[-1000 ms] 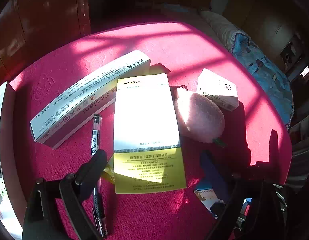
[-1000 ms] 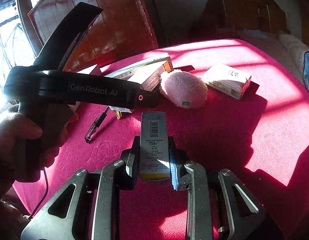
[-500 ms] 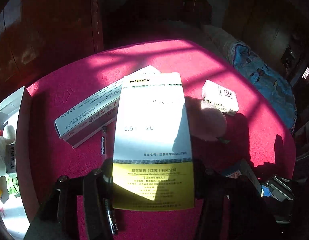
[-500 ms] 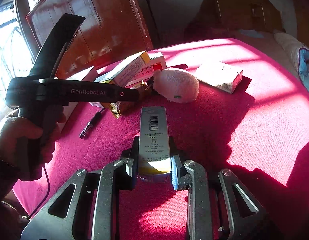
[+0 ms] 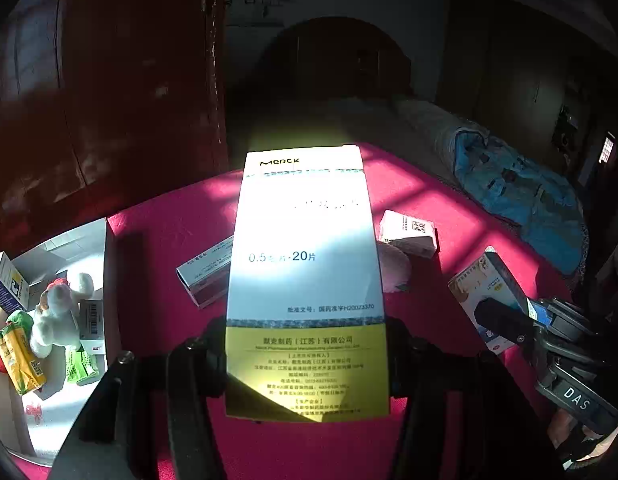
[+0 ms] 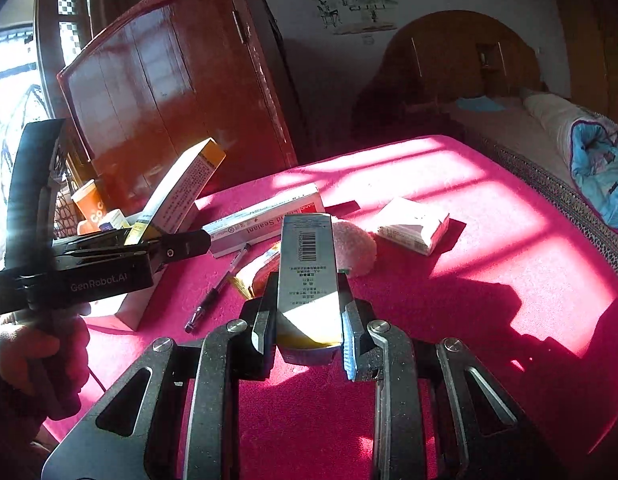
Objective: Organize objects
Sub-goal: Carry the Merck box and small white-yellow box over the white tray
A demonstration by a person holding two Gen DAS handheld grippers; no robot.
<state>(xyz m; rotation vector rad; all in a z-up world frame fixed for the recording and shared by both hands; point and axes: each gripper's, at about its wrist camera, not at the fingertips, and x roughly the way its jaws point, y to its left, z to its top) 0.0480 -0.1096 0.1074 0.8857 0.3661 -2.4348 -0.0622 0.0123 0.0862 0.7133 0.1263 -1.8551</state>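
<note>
Two grippers, left gripper clamped on Merck box, right gripper clamped on barcode box, both boxes jutting forward

Glossy varnished wood cabinet, matt magenta cloth tablecloth, smooth cardboard Merck box, seemingly fluffy pink plush.

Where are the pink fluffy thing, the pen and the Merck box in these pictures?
Pink fluffy thing (image 6: 355, 246): right wrist view, on its fuzzy top.
Pen (image 6: 215, 294): right wrist view, mid-barrel, lying on the red cloth.
Merck box (image 5: 305, 280): left wrist view, on its white front face.
</note>
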